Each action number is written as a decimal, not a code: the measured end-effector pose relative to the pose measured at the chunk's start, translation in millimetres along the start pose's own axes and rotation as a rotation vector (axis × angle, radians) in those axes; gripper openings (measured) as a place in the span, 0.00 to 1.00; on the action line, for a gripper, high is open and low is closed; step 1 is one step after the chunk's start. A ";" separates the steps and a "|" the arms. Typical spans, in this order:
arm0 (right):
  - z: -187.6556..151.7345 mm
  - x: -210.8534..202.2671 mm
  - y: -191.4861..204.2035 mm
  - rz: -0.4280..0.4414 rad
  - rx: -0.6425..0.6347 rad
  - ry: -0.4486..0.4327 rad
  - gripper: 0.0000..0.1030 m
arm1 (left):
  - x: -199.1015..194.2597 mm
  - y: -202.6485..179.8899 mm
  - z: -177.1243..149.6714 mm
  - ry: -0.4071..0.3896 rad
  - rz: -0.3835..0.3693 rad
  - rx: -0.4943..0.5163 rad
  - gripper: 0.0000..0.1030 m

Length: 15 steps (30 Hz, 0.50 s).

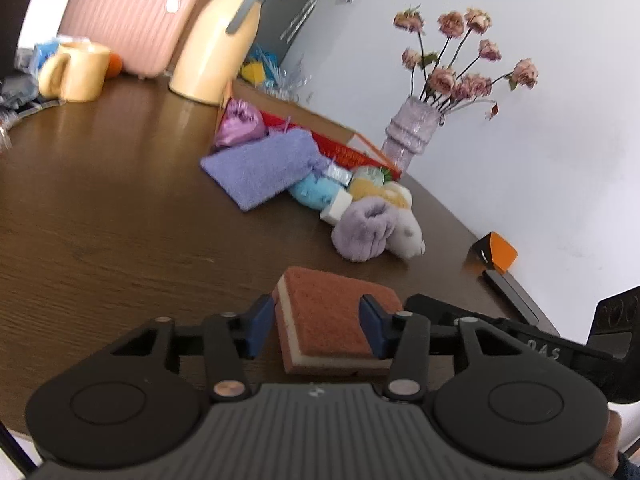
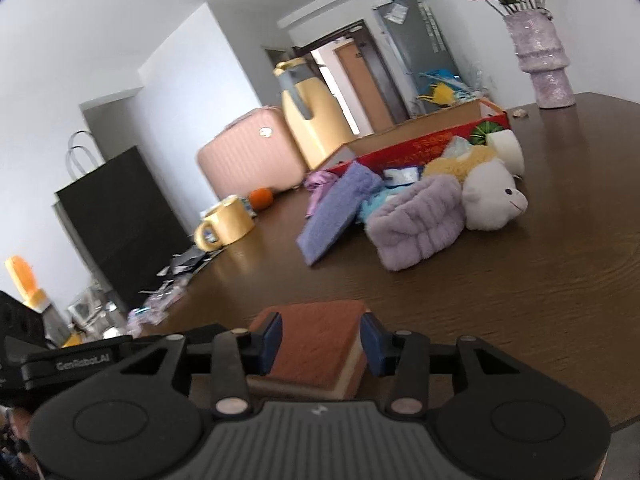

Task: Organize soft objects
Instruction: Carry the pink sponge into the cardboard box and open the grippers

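Left wrist view: left gripper jaws straddle the sponge on the near table; whether the pads press it I cannot tell.

Right wrist view: right gripper straddles the same sponge; contact unclear. Soft pile lies far right.

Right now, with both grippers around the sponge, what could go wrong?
1. Both the left hand-held gripper and the right hand-held gripper straddle one sponge. If they pull different ways, it may twist or slip out.
2. The sponge lies near the table edge, so a slip could drop it to the floor.
3. The soft pile, with the purple cloth and plush toy, sits just ahead. Pushing forward might scatter it.
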State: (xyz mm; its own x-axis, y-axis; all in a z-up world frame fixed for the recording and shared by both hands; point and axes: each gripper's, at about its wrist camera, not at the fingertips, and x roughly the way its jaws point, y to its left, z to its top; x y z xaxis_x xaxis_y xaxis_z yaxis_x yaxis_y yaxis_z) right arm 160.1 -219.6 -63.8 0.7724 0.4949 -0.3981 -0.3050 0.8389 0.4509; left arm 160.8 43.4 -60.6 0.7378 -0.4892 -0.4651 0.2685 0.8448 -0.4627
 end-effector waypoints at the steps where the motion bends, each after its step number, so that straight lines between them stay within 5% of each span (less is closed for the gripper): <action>1: -1.0 4.3 0.3 -0.011 -0.007 0.002 0.41 | 3.0 1.8 0.1 0.013 -0.011 -0.009 0.39; 4: -5.0 15.2 -4.5 -0.024 0.029 0.040 0.32 | 9.8 6.9 -0.9 0.056 -0.029 -0.035 0.29; 10: -0.8 13.3 -3.9 0.013 0.049 0.032 0.27 | 6.3 -5.7 13.2 -0.024 -0.036 -0.014 0.27; 15: 61.5 19.1 5.4 0.014 -0.046 -0.111 0.27 | 39.1 -13.4 101.8 -0.139 -0.091 0.035 0.28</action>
State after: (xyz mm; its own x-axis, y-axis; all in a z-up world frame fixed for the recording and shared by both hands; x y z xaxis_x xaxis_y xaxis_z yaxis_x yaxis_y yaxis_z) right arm 207.4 -219.5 -19.8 0.8240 0.4809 -0.2996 -0.3400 0.8427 0.4175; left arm 249.1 35.0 4.3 0.7871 -0.5318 -0.3125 0.3581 0.8064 -0.4707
